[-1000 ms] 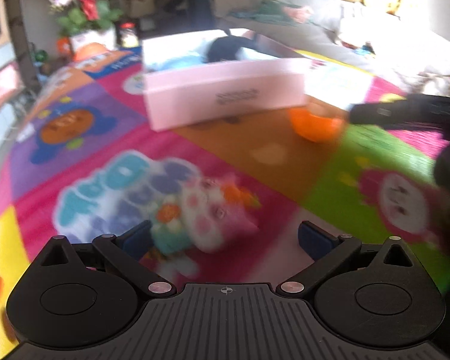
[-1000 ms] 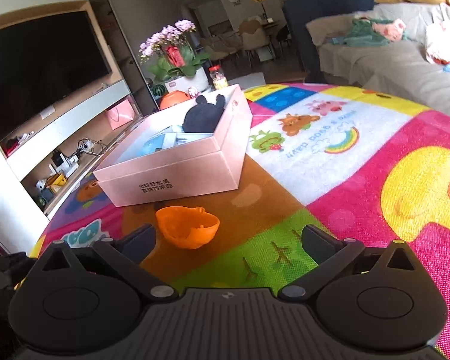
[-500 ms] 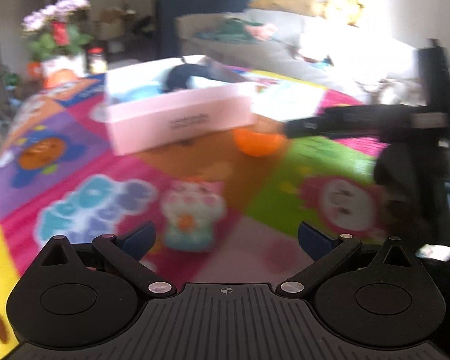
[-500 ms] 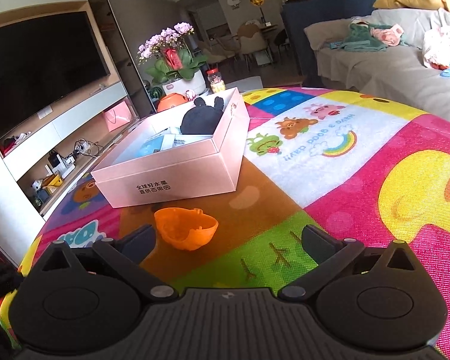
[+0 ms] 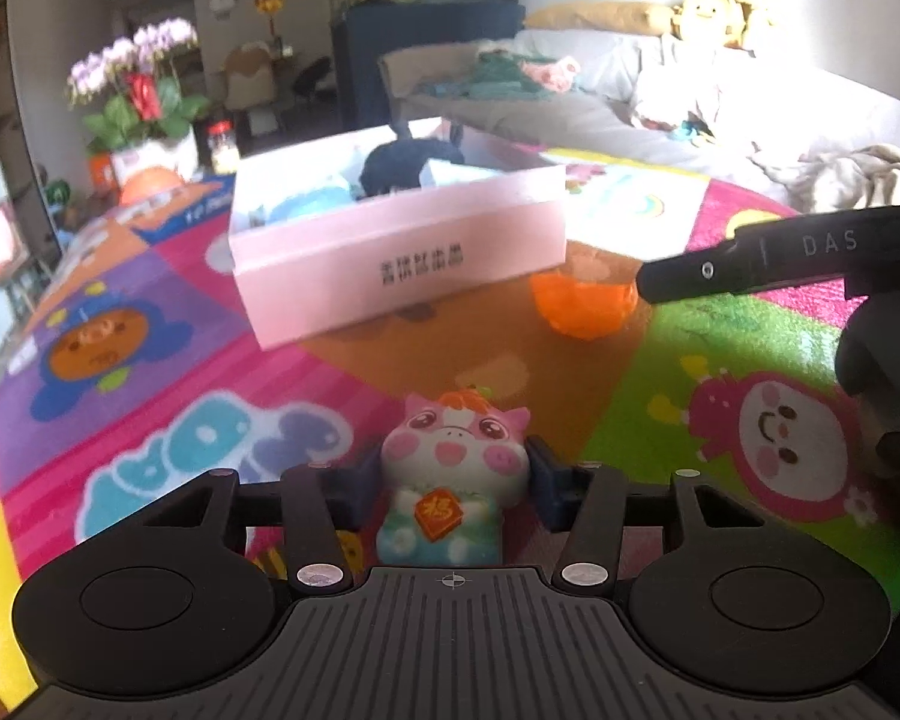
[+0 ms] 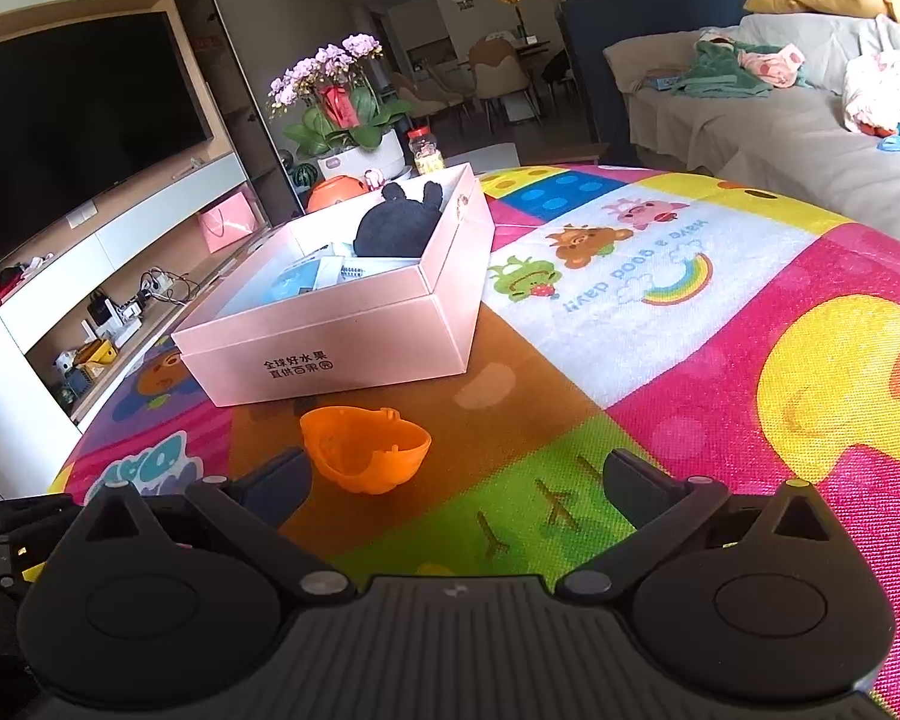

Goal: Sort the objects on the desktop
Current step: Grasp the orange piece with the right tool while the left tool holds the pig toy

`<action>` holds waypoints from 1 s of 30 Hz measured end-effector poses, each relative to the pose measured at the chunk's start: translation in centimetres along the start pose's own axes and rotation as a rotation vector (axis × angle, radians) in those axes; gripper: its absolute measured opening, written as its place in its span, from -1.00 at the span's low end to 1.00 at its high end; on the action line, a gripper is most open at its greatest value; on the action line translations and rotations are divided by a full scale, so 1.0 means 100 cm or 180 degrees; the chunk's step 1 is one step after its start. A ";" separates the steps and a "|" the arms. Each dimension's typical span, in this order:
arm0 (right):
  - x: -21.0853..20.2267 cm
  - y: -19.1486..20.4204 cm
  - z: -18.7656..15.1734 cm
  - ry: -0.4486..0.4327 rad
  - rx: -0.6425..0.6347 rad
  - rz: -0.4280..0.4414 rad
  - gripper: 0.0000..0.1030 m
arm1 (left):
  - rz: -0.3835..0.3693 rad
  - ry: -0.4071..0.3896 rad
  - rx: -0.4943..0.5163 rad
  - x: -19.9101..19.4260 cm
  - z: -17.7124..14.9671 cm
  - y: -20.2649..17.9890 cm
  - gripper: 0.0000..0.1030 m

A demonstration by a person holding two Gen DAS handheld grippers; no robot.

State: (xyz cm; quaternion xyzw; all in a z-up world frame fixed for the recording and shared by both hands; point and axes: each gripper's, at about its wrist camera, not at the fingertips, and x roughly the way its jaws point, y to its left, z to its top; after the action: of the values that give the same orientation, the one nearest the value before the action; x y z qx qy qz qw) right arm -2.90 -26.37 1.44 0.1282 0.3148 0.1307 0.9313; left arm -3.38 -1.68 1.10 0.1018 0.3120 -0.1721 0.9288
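I am working over a bright cartoon play mat [image 6: 720, 324]. Left of the mat, a dark television [image 6: 78, 126] is hanging above a low cabinet [image 6: 120, 276]; right of it, a grey sofa [image 6: 768, 138] is catching strong daylight.

Both cameras sit low over the play mat [image 6: 720, 360], angled down and facing the pink box [image 5: 399, 258]. The left one looks from closer. Both catch the orange bowl [image 6: 366, 450].
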 end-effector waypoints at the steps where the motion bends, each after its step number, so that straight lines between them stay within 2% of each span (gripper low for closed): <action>1: 0.000 0.000 0.000 0.0002 -0.0003 -0.0002 1.00 | 0.0039 -0.0041 0.0000 -0.001 0.000 0.000 0.05; 6: 0.001 0.006 -0.002 -0.0017 -0.0120 -0.0026 1.00 | 0.0221 -0.0113 -0.0101 0.004 0.005 0.005 0.04; 9: 0.002 0.015 -0.002 0.0010 -0.0283 -0.0095 1.00 | 0.0356 -0.0031 -0.0131 0.011 0.004 0.007 0.09; 11: 0.007 0.023 -0.002 0.0086 -0.0429 -0.0165 1.00 | 0.0357 0.0000 -0.0190 0.012 0.003 0.011 0.11; 15: 0.018 0.038 -0.001 0.0226 -0.0668 -0.0197 1.00 | 0.0297 -0.0015 -0.0257 0.006 0.000 0.018 0.54; 17: 0.024 0.044 0.002 0.0295 -0.0678 -0.0131 0.98 | 0.0179 -0.0008 -0.0318 0.001 -0.002 0.021 0.55; 20: 0.035 0.054 0.007 0.0321 -0.0760 -0.0098 0.83 | 0.0038 0.0017 -0.0407 -0.002 -0.006 0.024 0.56; 22: 0.044 0.060 0.009 0.0354 -0.0820 -0.0107 0.69 | 0.0056 0.0013 -0.0418 -0.001 -0.007 0.026 0.57; 23: 0.048 0.061 0.010 0.0393 -0.0829 -0.0117 0.42 | 0.0081 0.0014 -0.0439 0.000 -0.007 0.027 0.58; 25: 0.051 0.064 0.012 0.0411 -0.0865 -0.0206 0.10 | 0.0097 0.0006 -0.0488 0.002 -0.004 0.028 0.58; 28: 0.042 0.065 0.014 0.0452 -0.0841 -0.0130 0.11 | 0.0107 0.0006 -0.0491 0.008 0.001 0.026 0.58; 30: 0.033 0.067 0.012 0.0464 -0.0904 -0.0093 0.11 | 0.0151 0.0036 -0.0430 0.012 0.003 0.021 0.45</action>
State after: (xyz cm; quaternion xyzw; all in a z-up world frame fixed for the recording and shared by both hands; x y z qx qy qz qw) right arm -0.68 -19.24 2.72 -0.0191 0.3618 0.1693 0.9166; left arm -1.47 -0.16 0.79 0.0473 0.3256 -0.1282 0.9356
